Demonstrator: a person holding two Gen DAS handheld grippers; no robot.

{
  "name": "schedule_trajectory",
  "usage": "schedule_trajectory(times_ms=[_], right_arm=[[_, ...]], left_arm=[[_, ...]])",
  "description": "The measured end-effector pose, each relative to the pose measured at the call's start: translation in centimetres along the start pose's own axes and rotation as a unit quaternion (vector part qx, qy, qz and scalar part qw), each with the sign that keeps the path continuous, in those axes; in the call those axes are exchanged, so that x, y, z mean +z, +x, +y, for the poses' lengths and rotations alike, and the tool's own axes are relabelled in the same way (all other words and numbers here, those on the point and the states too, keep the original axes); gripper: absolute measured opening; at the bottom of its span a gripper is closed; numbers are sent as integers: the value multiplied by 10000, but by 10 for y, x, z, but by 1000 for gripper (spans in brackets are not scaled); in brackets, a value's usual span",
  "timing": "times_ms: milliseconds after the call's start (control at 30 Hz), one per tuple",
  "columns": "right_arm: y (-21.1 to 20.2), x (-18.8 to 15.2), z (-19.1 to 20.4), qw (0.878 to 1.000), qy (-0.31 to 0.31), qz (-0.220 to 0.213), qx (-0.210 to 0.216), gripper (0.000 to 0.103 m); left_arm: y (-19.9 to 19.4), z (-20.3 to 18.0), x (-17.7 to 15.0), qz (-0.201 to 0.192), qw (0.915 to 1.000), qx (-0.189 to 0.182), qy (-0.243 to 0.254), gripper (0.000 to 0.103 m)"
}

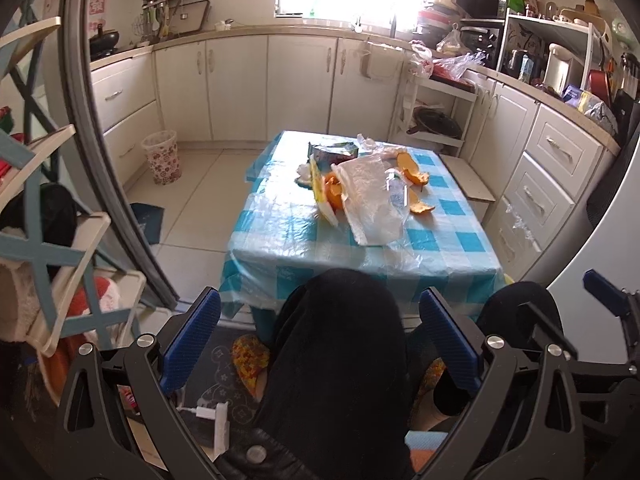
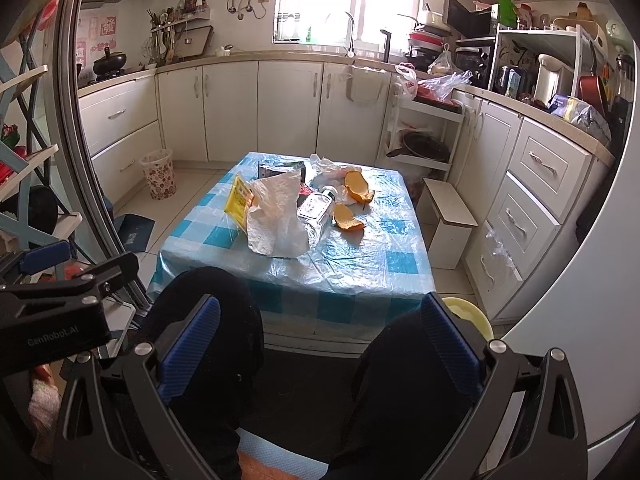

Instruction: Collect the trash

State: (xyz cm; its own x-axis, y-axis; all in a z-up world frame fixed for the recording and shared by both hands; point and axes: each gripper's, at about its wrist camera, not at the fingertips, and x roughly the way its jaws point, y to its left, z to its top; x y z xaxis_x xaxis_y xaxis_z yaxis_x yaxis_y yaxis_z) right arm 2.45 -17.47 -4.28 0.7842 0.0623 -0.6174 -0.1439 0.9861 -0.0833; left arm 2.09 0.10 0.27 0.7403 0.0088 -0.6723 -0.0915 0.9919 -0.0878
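Note:
Trash lies on a low table with a blue-checked cloth [image 1: 440, 248] [image 2: 360, 264]: a crumpled clear plastic bag [image 1: 368, 200] [image 2: 276, 216], orange peels [image 1: 414, 172] [image 2: 358, 186], a clear empty bottle [image 1: 396, 190] [image 2: 316, 206], a yellow wrapper [image 1: 320, 196] [image 2: 238, 198] and a dark packet [image 1: 332, 152] at the far side. A floral wastebasket [image 1: 161, 157] [image 2: 159, 174] stands on the floor to the left. My left gripper [image 1: 320, 340] and right gripper [image 2: 320, 340] are both open and empty, held back over the person's dark-trousered knees, short of the table.
White kitchen cabinets [image 1: 240, 88] run along the back and right walls. A small white step stool [image 2: 450, 224] sits right of the table, and a white trolley [image 2: 424, 136] behind it. A shelf rack [image 1: 48, 220] stands at the left. A yellow bowl [image 2: 468, 314] sits by the table's near right corner.

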Motion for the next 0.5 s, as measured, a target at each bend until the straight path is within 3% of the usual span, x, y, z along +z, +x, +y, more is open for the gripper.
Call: schedule_trajectory(times_ms=[67, 267, 500], right_arm=[[13, 4, -3, 10000, 19, 56, -15, 96], [52, 17, -11, 9999, 53, 122, -98, 96], [96, 30, -23, 9989, -21, 391, -260, 96]], left_arm=[[12, 5, 7, 63, 9999, -110, -94, 96], [55, 10, 29, 279, 9994, 197, -108, 96], [102, 8, 48, 504, 9982, 282, -141, 96]])
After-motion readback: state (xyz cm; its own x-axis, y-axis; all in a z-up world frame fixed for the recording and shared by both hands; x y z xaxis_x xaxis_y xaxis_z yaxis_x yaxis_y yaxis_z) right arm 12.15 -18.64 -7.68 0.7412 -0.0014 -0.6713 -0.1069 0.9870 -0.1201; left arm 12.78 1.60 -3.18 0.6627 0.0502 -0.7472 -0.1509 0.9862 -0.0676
